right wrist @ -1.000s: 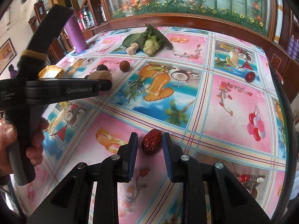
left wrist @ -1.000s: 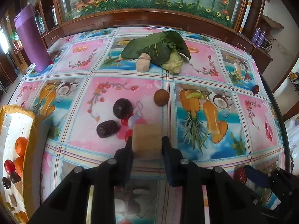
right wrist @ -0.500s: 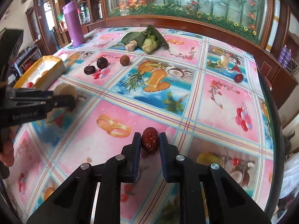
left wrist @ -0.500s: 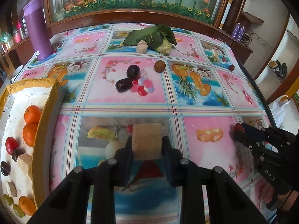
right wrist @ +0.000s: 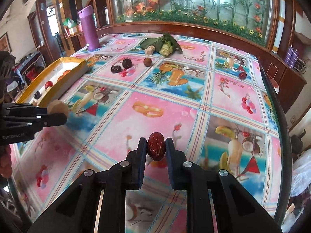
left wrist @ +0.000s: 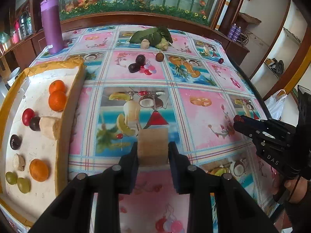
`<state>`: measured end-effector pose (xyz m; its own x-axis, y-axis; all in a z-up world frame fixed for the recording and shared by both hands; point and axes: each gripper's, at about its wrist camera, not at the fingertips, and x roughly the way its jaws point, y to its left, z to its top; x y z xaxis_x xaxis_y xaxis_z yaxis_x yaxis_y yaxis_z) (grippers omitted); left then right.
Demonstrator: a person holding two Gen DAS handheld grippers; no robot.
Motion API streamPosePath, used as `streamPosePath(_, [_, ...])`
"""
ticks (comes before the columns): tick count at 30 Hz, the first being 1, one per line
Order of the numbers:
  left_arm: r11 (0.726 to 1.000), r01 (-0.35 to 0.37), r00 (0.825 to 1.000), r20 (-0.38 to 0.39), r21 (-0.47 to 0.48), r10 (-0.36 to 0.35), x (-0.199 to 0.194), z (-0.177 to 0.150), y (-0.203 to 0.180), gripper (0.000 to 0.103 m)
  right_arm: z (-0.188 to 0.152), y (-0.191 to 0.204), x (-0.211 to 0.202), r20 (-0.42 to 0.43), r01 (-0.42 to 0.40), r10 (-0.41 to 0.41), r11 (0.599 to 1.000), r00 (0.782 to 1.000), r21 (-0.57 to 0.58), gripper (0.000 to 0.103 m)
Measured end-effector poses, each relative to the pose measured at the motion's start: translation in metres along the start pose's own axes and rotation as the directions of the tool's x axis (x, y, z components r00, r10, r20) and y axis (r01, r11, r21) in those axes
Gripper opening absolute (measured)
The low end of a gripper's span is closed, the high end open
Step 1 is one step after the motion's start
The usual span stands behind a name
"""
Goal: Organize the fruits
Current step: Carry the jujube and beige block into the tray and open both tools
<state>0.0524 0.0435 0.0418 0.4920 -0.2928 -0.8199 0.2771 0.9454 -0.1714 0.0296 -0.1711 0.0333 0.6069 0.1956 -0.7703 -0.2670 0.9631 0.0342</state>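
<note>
Left gripper clamps a stiff tan block; right gripper pinches a wrinkly red date mid-body, probably light, slightly squishy.

We see a counter covered by a glossy cloth printed with pink and blue fruit squares. At its left edge rests a yellow-rimmed white tray. A tall purple bottle stands upright at the far left corner. Near the far edge lies a leafy green cabbage with a pale chunk touching it. Closer to us sit two dark plums side by side, a brown round fruit just beside them, and a small red fruit well apart to the right.
</note>
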Motion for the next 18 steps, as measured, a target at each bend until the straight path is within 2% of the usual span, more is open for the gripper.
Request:
streamPosePath(9, [0.999,-0.014,0.999,0.034,-0.043,0.015,-0.035,-0.017,0.026,0.032,-0.006,0.039,-0.001,-0.012,-0.022,0.022,1.0,1.0,-0.022,0.019])
streamPosePath(18, [0.994,-0.049,0.996,0.073,-0.098,0.056,-0.062,-0.025,0.067,0.032,0.014,0.085,0.004,0.003,-0.057,0.057,0.995,0.998,-0.087,0.019])
